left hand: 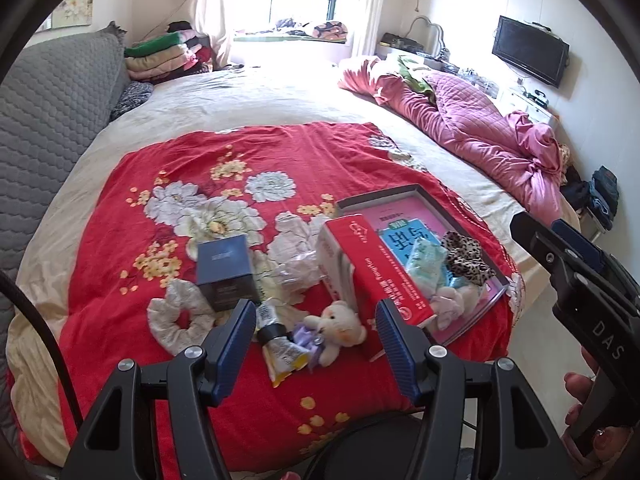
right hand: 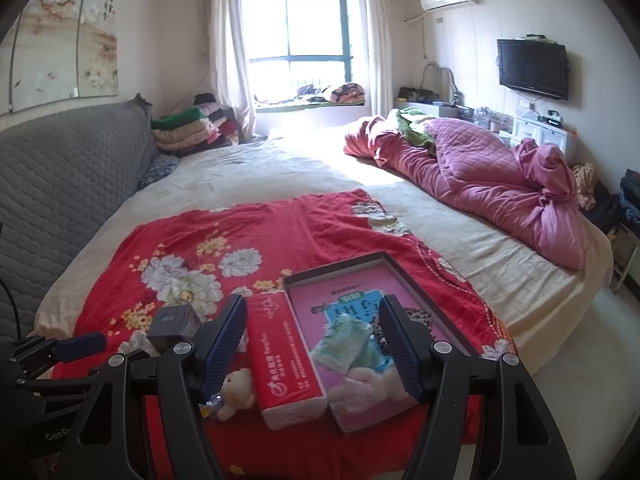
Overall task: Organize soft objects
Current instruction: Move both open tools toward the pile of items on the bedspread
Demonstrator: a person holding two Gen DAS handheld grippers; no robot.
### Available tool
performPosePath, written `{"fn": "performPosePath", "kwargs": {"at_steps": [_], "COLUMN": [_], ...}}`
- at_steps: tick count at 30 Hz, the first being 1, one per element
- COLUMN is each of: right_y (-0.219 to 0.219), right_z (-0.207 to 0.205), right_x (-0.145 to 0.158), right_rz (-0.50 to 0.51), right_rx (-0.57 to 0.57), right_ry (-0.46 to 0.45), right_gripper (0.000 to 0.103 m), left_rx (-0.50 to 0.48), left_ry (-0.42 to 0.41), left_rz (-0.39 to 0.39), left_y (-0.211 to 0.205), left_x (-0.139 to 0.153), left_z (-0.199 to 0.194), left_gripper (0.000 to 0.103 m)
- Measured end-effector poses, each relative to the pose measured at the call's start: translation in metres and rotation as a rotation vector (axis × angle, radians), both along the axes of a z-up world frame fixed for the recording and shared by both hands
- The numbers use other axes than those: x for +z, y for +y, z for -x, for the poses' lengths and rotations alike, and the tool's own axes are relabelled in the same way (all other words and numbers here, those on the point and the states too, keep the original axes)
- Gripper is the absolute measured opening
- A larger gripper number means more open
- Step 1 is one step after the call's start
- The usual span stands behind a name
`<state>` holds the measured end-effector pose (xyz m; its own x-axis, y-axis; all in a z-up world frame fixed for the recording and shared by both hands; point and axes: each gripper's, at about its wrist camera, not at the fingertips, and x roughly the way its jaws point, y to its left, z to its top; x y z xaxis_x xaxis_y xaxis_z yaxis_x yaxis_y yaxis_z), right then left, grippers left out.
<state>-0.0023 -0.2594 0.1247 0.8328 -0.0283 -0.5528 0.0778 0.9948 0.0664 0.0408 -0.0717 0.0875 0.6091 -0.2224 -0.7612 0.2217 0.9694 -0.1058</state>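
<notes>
A shallow dark tray [left hand: 376, 194] [right hand: 332, 266] lies on the red floral blanket [left hand: 168, 160]. It holds a pink book, a leopard scrunchie [left hand: 466, 256], a mint green soft packet [left hand: 426, 264] [right hand: 344, 344] and a pale pink plush [left hand: 452, 300] [right hand: 368, 392]. A red tissue pack [left hand: 372, 264] [right hand: 284, 360] lies against its left side. Beside that sit a small cream teddy bear [left hand: 340, 326] [right hand: 236, 394] and a white scrunchie [left hand: 176, 320]. My left gripper [left hand: 316, 344] hovers open above the bear, holding nothing. My right gripper [right hand: 312, 344] hangs open over the tissue pack and tray, also holding nothing.
A dark blue box [left hand: 226, 270], a squeezed tube [left hand: 280, 344] and a clear wrapper [left hand: 296, 268] lie among the soft things. A crumpled pink quilt [right hand: 500, 184] fills the bed's right side. A grey padded headboard [right hand: 60, 184] stands left, folded blankets [right hand: 184, 132] behind.
</notes>
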Motion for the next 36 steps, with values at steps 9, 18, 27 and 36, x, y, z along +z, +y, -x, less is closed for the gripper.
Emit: {"fn": "performPosePath", "kwargs": {"at_steps": [9,18,27,36], "right_y": [0.031,0.052,0.062,0.076], "right_z": [-0.003,-0.008,-0.015,-0.022], "right_x": [-0.002,-0.014,-0.027,-0.045], "right_rz": [0.016,0.039,0.06,0.086], "right_rx": [0.058,0.107,0.129,0.159], "right_ry": [0.008,0.036,0.062,0.1], "right_gripper": [0.07,0.07,0.07,0.07], "left_rx": [0.043,0.1,0.195,0.269], "left_ry": [-0.011,0.004,0.017,0.055], "left_rz": [-0.005,0.0,0.021,0.039], "left_y": [0.027,0.064,0.113,0.15], "left_x": [0.001,-0.009,-0.021,-0.039], "left_z": [0.006,0.005,0.0,-0.006], "left_gripper": [0.062,0.062,0.062,0.062]}}
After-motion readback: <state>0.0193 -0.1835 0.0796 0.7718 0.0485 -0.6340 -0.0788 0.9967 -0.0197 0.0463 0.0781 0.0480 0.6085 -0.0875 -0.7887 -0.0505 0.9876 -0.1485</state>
